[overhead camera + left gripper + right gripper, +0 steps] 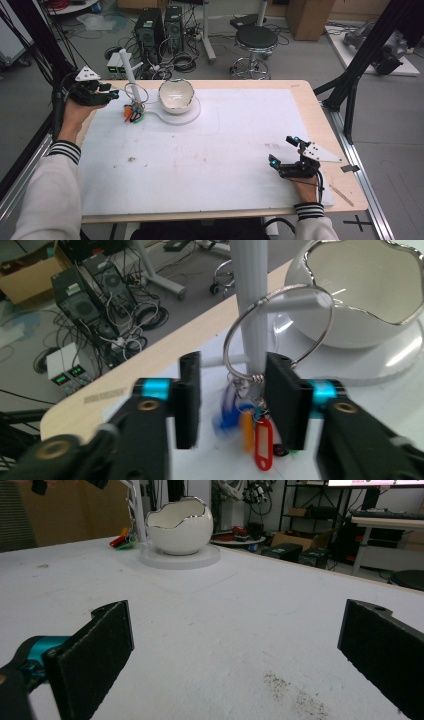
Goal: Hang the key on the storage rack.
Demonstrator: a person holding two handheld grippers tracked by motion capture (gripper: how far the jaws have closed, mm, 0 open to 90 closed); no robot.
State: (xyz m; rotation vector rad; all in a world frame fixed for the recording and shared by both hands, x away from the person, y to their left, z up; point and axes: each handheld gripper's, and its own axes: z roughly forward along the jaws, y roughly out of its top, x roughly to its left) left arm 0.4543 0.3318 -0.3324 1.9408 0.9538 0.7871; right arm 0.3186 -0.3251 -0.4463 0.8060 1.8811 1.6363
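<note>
Right hand-held gripper [285, 150]: nearest the person, at the desk's near right corner, held low over the white cover. Its two black jaws stand wide apart with nothing between them; in the right gripper view only bare white surface lies between the pads.
Desk [305, 100]: light wooden top, mostly covered by a white sheet with faint smudges.
Left hand-held gripper [114, 91]: held up at the far left edge of the desk, pointing toward the key ring. The jaws are partly open, neither pad pressing on anything.
Key ring [278, 325]: a large silver wire ring hanging on the short side peg of the white stand, just beyond the left hand-held gripper's pads. In the left gripper view the ring's lower part and its small chain links show in the gap between the two pads, close to the right pad; whether they touch cannot be told.
Key tags [263, 442]: red, orange and blue plastic tags dangling under the ring, down at the desk surface, below and between the pads; the blue one is blurred.
White stand [251, 300]: an upright ribbed post right behind the ring.
Eggshell bowl [176, 95]: white, with a jagged silver rim, on a round white base, just right of the stand.
</note>
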